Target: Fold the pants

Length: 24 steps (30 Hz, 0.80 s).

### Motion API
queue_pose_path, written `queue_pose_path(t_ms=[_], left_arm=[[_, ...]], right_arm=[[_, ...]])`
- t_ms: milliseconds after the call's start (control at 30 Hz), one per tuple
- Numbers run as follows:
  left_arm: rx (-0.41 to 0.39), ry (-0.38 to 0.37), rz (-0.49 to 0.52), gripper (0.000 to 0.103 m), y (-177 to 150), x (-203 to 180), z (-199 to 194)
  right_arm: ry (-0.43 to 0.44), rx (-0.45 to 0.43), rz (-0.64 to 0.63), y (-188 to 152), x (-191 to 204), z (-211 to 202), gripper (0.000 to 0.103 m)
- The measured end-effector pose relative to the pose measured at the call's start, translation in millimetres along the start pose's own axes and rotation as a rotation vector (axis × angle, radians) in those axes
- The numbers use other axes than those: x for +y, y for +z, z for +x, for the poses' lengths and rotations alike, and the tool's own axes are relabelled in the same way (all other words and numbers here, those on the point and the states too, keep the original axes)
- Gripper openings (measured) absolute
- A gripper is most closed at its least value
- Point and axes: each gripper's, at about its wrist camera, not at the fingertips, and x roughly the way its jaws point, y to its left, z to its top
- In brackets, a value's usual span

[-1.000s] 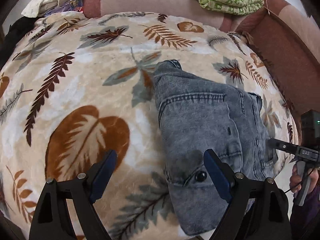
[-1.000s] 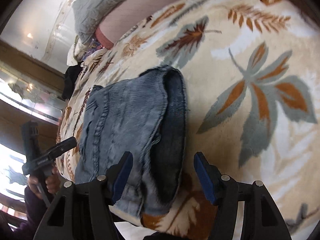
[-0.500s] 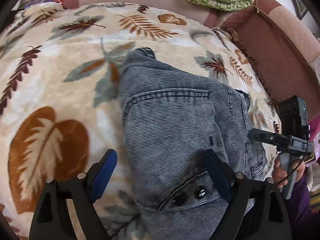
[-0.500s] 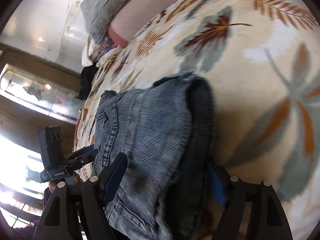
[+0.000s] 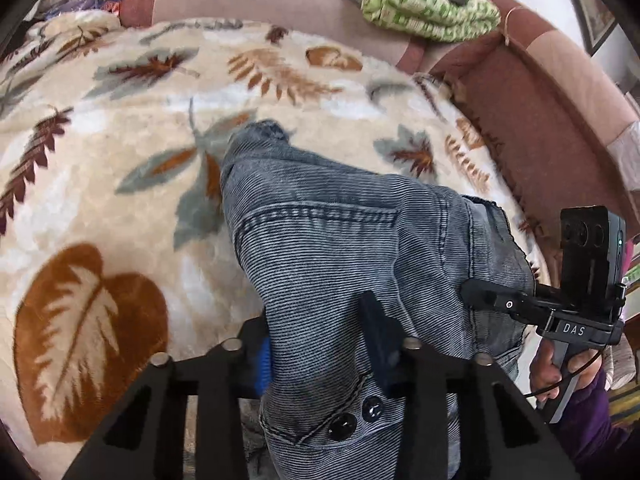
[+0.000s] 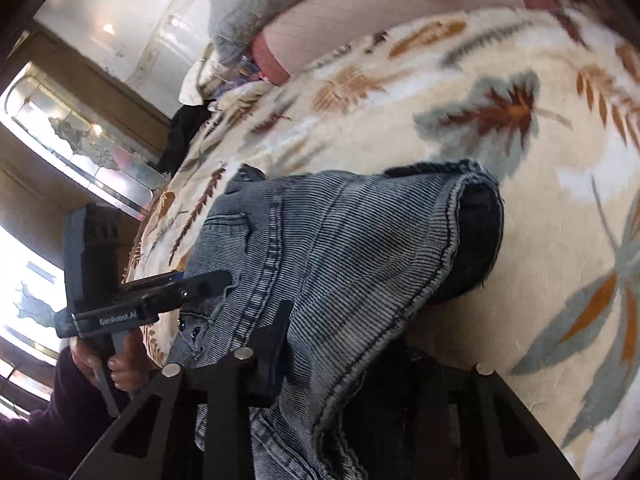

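Now that both sets of jaws are closing where a second ago they stood wide, denim sits bunched between the pads on each side. The left gripper pinches the waistband end of the pants at lower centre of the left wrist view, just above the two buttons. The right gripper clamps a fold of the same pants at lower centre of its own view, cloth draping over the fingers. The pants lie as a folded bundle mid-frame on the leaf-print blanket, near edge lifted off it, far end resting on it. In the left view the right gripper shows at right edge, a hand under it. Likely reading: grasp phase done, next fold can start. Risk: uneven layers slipping from one pinch.
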Motion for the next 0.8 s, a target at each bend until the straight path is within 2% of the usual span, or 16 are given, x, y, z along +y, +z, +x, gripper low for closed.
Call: queue_pose_path(t_ms=[33,167,267,400,433,467,500,533,600,667,733,800], left_arm=[[-0.009,-0.007,0.004,0.034,2.8,-1.1,-4.7],[-0.089,0.055,0.045,0.034,24.5,-5.6,-28.3],[-0.129,0.1,0.023,0.034,44.9,6.7,-37.2],[-0.062,0.232,-0.024,0.038,59.0,34.4,-12.6],[-0.024,0.288,-0.037,0.044,58.4,46.0,4.8],[0.012,0.356,-0.039,0.051,56.5,54.2,19.7],[0.029,0.395,-0.045,0.068,52.3,61.1,29.9],[0.01,0.406,-0.05,0.073,48.6,63.6,28.9],[-0.033,0.419,-0.051,0.073,44.1,60.1,17.0],[-0.061,0.485,-0.026,0.073,40.5,48.9,1.0],[-0.128,0.544,0.005,0.073,31.9,36.7,-22.4],[-0.177,0.581,0.027,0.076,21.1,23.1,-43.0]], right_arm=[[0.011,-0.023,-0.014,5.3,7.3,-4.4,0.034],[0.022,-0.082,-0.056,23.8,25.8,-12.4,0.034],[0.032,-0.095,-0.042,49.1,31.0,-1.3,0.034],[0.048,-0.037,0.04,71.6,14.4,38.4,0.038],[0.021,0.008,0.069,74.6,5.6,59.4,0.04],[-0.019,0.035,0.086,74.9,0.1,71.6,0.055],[-0.084,0.055,0.106,73.9,-7.2,85.5,0.063],[-0.074,0.039,0.116,71.1,-12.0,91.6,0.064],[-0.09,0.014,0.092,69.3,-5.9,85.5,0.065],[-0.174,-0.002,0.031,66.6,9.2,72.2,0.066],[-0.262,-0.082,-0.042,62.5,27.3,49.1,0.066],[-0.274,-0.151,-0.066,57.7,42.6,25.9,0.067]])
